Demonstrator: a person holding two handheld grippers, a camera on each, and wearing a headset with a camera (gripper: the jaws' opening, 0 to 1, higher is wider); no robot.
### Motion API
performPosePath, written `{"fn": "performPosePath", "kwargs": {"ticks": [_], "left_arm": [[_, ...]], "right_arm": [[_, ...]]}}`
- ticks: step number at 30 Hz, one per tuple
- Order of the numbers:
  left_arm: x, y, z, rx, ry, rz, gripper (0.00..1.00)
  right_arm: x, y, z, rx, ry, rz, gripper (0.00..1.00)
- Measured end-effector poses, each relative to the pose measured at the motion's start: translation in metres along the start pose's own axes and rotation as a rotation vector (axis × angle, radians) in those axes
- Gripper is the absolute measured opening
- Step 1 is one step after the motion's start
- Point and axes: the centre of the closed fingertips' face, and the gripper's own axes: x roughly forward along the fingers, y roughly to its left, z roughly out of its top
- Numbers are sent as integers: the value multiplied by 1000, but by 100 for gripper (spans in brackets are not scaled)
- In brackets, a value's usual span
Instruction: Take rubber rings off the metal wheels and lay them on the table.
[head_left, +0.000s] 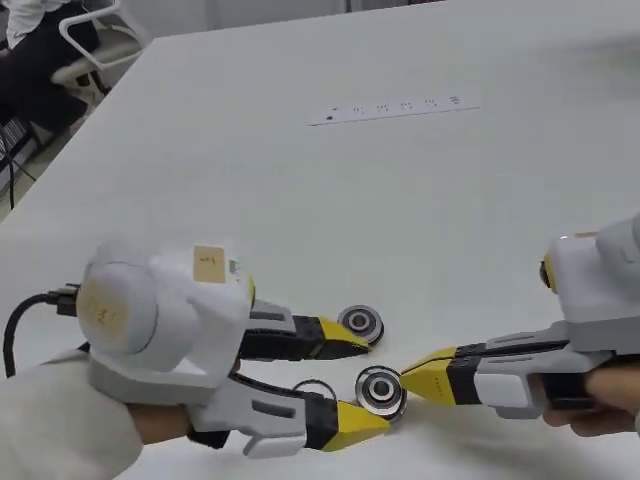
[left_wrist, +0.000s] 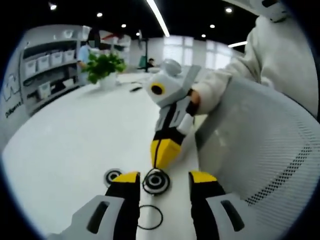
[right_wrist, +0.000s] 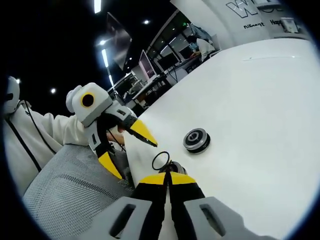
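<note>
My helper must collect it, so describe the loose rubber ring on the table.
On the white table, look at the near edge, where the left gripper holds its jaws open. The rubber ring lies flat between them, a thin black loop. Unlike the metal wheel at the jaw tips and the second wheel beside it, it is an empty hoop with no hub.
</note>
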Motion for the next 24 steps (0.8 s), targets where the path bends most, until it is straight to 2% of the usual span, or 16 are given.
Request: {"fn": "performPosePath", "kwargs": {"ticks": [3, 6, 10, 15, 24], "left_arm": [[-9, 5, 3, 27, -3, 37, 51], [-15, 8, 6, 25, -18, 57, 59], [-28, 11, 7, 27, -31, 89, 62], [-43, 14, 7, 18, -47, 129, 69], [-61, 19, 4, 17, -57, 174, 76]], "right_arm": [[-1, 1, 1, -1, -3, 0, 0], [-2, 1, 1, 1, -4, -1, 0], [-4, 2, 3, 1, -8, 0, 0], [-6, 4, 4, 2, -14, -2, 0], [-11, 6, 9, 9, -34, -6, 0]]}}
